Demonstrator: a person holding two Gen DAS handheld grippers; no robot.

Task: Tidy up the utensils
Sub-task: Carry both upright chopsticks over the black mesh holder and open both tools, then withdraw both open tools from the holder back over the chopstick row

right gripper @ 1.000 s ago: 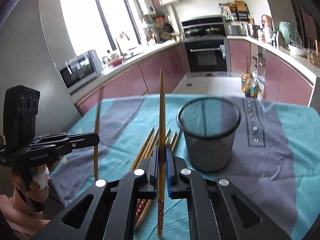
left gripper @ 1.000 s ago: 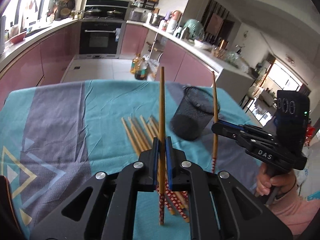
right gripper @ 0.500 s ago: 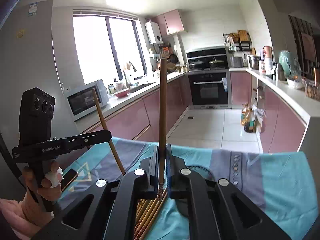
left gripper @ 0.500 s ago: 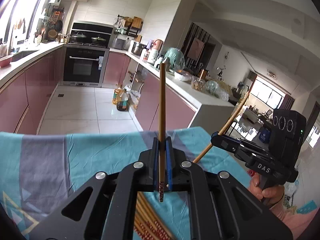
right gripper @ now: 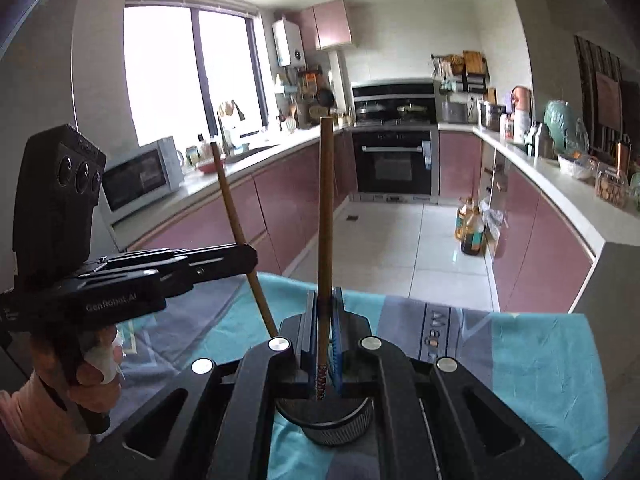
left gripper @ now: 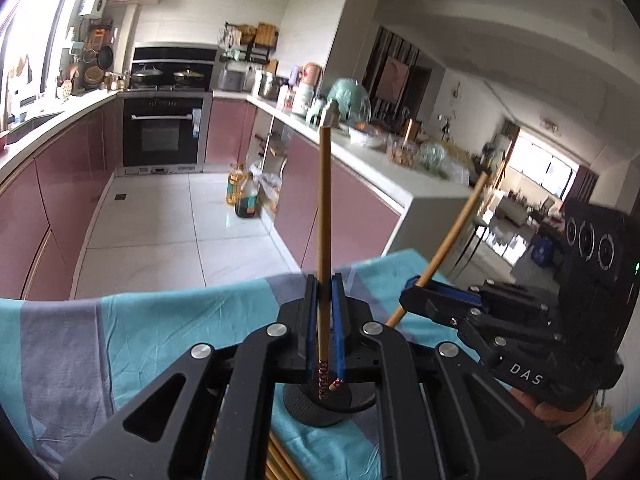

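Note:
My left gripper (left gripper: 323, 300) is shut on a wooden chopstick (left gripper: 324, 216) held upright, its patterned red end over the mouth of the black mesh cup (left gripper: 320, 404) below. My right gripper (right gripper: 323, 312) is shut on a second chopstick (right gripper: 325, 216), also upright, with its patterned end inside the cup (right gripper: 328, 420). In the left wrist view the right gripper (left gripper: 416, 300) sits just to the right, its chopstick (left gripper: 452, 236) slanting down toward the cup. In the right wrist view the left gripper (right gripper: 244, 254) is at the left with its chopstick (right gripper: 240, 236).
Several more chopsticks (left gripper: 280, 460) lie on the teal and grey tablecloth (left gripper: 120, 336) just in front of the cup. Behind the table are a tiled kitchen floor, pink cabinets, an oven (left gripper: 162, 136) and oil bottles (left gripper: 242, 196).
Both grippers rose from the table with their chopsticks and came together over the mesh cup. The patterned ends now hang in the cup's mouth.

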